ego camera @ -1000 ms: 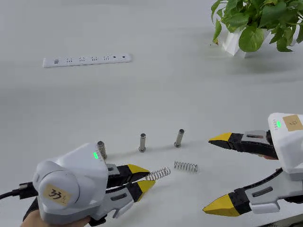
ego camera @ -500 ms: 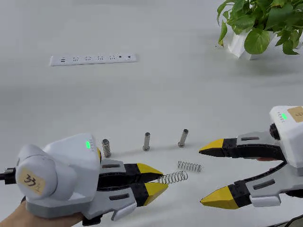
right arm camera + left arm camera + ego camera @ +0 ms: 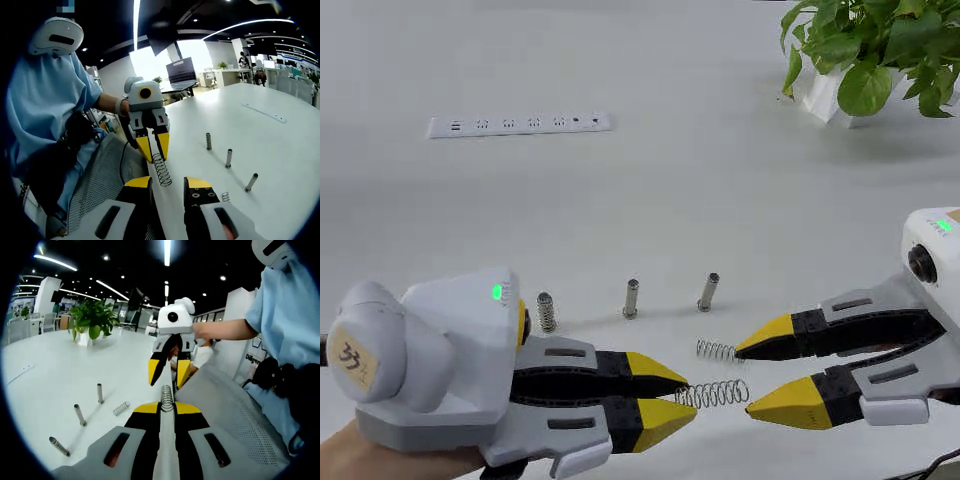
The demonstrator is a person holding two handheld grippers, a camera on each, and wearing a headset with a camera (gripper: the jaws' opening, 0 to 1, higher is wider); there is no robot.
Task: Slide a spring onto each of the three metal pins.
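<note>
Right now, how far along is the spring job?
Done: the left pin wears the first spring. In hand: the left gripper is shut on a second spring, its free end between the tips of the open right gripper. Left: middle pin and right pin are bare; a third spring lies on the table.

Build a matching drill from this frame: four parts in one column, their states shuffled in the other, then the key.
Parts
1. left pin
2. middle pin
3. held spring
4. loose spring

States
A. lying flat on the table
B. bare, no spring on it
C. clamped at one end by the left gripper
D. already wears a spring

Pairs: 1-D, 2-B, 3-C, 4-A
</note>
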